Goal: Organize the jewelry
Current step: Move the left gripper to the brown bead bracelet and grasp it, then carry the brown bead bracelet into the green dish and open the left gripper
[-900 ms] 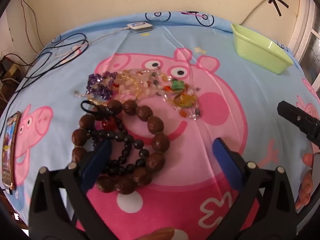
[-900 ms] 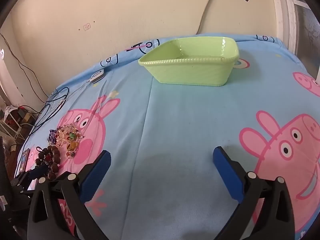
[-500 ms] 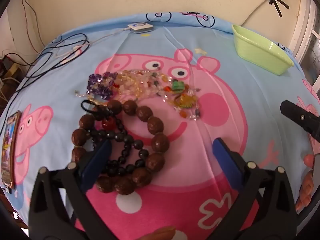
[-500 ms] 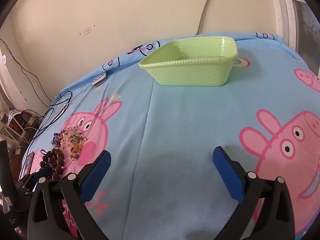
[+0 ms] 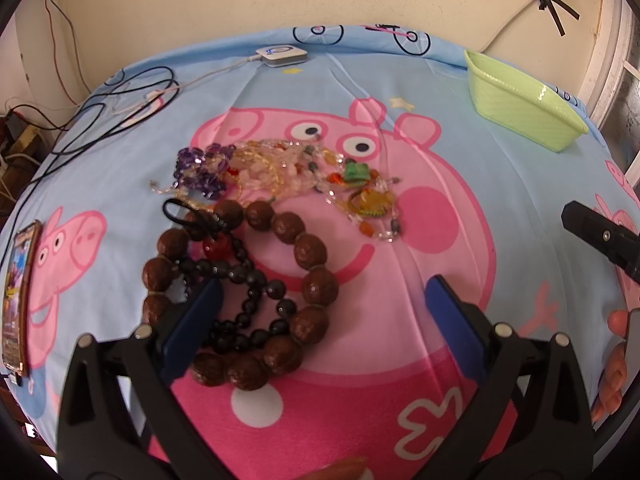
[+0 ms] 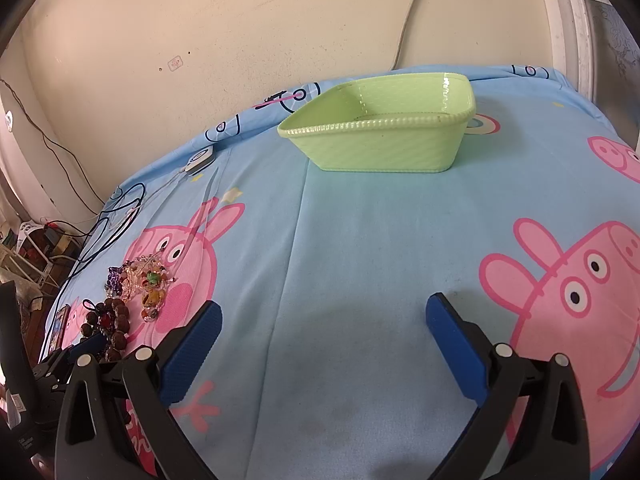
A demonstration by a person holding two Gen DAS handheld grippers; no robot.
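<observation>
A pile of jewelry lies on the cartoon-pig bedsheet. Nearest is a bracelet of big brown beads (image 5: 314, 290) with a black bead string (image 5: 248, 306) inside its ring. Beyond lie purple beads (image 5: 200, 168), clear and yellow crystal strands (image 5: 264, 168) and a green charm (image 5: 356, 172). My left gripper (image 5: 322, 292) stands open just above the brown bracelet, and its left finger covers the ring's left side. The light green basket (image 6: 384, 148) sits empty at the far side. My right gripper (image 6: 324, 312) is open over bare sheet, with the jewelry pile (image 6: 136, 284) far to its left.
A phone (image 5: 20, 288) lies at the sheet's left edge. Black cables (image 5: 112, 108) and a small white device (image 5: 282, 54) lie near the wall at the back. The right gripper's black finger (image 5: 600, 236) and a person's fingers (image 5: 616, 356) show at the right edge.
The right wrist view has turned a little, so the basket shows more of its left corner. The left gripper and the jewelry have kept still.
</observation>
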